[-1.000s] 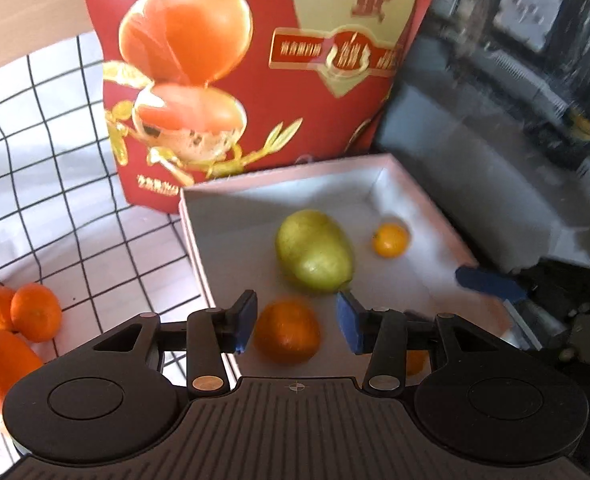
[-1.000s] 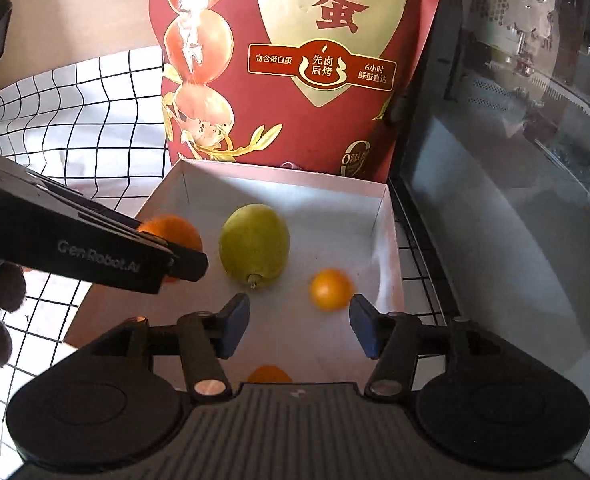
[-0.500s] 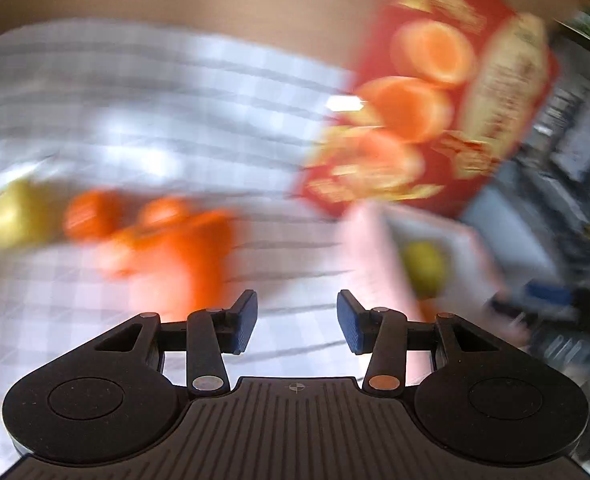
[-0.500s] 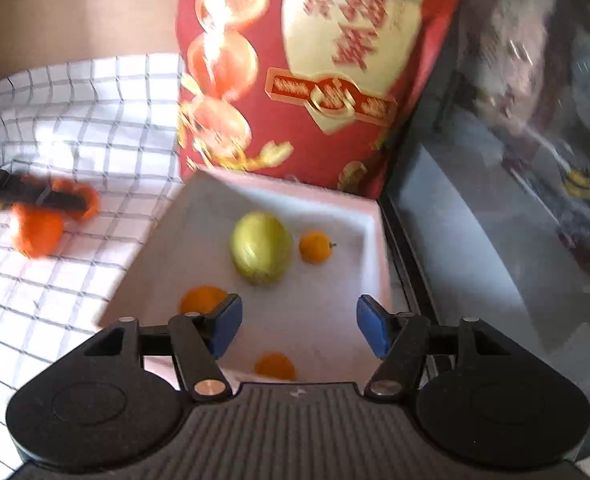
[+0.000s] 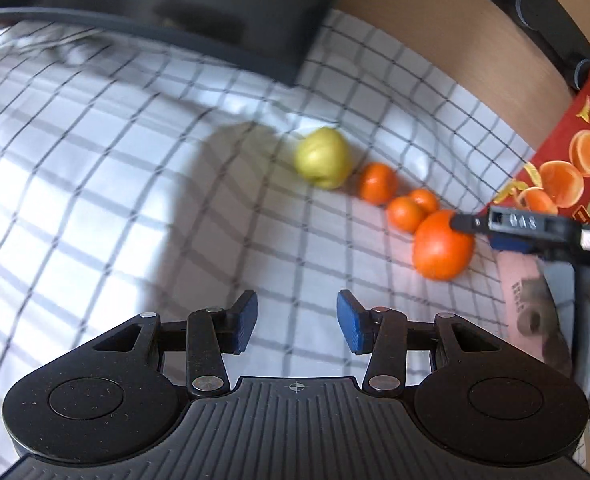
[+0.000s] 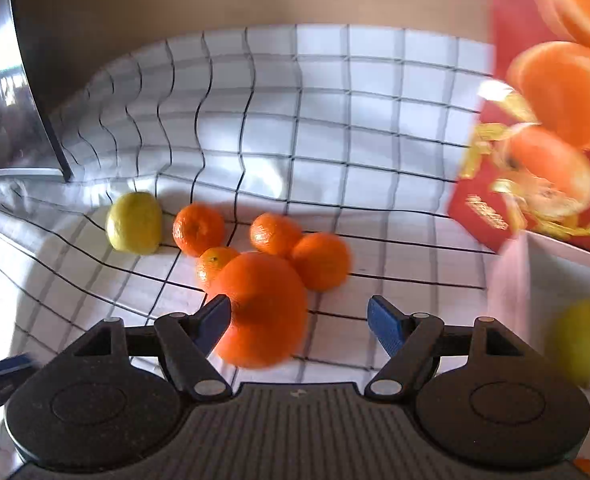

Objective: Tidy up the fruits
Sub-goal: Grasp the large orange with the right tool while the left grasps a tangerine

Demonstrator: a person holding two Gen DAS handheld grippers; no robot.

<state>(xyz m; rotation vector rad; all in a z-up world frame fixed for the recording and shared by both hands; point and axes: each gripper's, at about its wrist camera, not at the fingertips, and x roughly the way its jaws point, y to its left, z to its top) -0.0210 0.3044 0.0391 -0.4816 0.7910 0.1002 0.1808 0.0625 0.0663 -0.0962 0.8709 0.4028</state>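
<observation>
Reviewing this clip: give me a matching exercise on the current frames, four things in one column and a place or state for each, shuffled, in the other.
Things:
1. left gripper
2. right gripper
3. large orange
4. yellow-green fruit

Places or states:
A. leftmost of the fruit on the checked cloth
B. open over bare cloth
C. open around the large orange
D. nearest the right gripper's fingers

Pairs: 1-B, 2-C, 3-D, 4-A

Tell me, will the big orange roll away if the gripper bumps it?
Probably. The big orange is round and lies loose on the checked cloth, so a nudge could roll it. The small oranges touching its far side might stop it going that way. Its skin looks smooth, so it may slip between the open right gripper fingers unless squeezed centrally.
</observation>
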